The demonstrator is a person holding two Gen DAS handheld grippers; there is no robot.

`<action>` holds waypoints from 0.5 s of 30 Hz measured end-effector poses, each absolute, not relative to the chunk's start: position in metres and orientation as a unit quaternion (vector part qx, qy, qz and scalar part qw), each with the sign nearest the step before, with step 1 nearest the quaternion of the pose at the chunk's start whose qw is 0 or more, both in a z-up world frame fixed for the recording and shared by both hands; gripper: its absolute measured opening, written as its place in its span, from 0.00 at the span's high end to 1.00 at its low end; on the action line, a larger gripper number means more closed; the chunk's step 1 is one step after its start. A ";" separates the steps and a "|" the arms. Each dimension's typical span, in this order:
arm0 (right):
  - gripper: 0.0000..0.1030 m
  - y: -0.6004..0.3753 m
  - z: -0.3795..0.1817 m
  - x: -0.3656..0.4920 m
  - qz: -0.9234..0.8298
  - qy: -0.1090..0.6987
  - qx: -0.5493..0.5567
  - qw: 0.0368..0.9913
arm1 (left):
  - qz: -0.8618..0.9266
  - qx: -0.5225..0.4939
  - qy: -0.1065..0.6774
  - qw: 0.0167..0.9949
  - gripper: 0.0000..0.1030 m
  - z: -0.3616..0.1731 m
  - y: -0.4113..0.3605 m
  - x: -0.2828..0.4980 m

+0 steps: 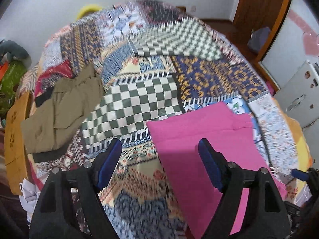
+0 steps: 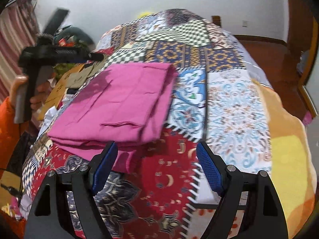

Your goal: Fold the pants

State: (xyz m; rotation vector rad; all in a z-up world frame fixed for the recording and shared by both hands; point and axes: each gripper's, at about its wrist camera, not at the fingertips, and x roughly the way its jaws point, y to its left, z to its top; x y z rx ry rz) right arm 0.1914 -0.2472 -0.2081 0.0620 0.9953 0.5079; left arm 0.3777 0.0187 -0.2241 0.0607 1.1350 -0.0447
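The pink pants (image 2: 117, 103) lie on the patchwork bedspread (image 2: 229, 107) as a compact, layered rectangle, with stacked edges visible along the near side in the right wrist view. A small flap of pink fabric protrudes from the near edge, just ahead of the right gripper's inner finger. The left gripper (image 1: 159, 163) is held above the bed with its jaws wide apart and nothing between them; one blue pad (image 1: 209, 165) sits over the pink cloth in the picture, but contact cannot be confirmed. The right gripper (image 2: 155, 165) is likewise fully spread and grips nothing, positioned just short of the near edge of the pants. An olive garment (image 1: 59, 111) lies apart on the far left of the bed, loosely laid and not neatly folded. Judgement: folding of the pink pants appears largely complete, with several folds already made. Remaining work is probably limited to tucking the stray flap and squaring the stack. Whether the olive garment belongs to the task cannot be determined.
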 end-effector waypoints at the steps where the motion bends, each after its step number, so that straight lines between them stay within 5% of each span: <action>1: 0.23 -0.250 -0.208 0.192 0.235 0.472 0.031 0.849 | -0.020 0.030 0.546 0.837 0.23 -0.231 0.018 0.383; 6: 0.23 -0.263 -0.210 0.198 0.207 0.474 0.042 0.855 | -0.005 0.053 0.565 0.823 0.13 -0.265 0.019 0.404; 15: 0.23 -0.264 -0.218 0.204 0.202 0.484 0.063 0.849 | 0.017 0.029 0.550 0.835 0.11 -0.275 0.057 0.368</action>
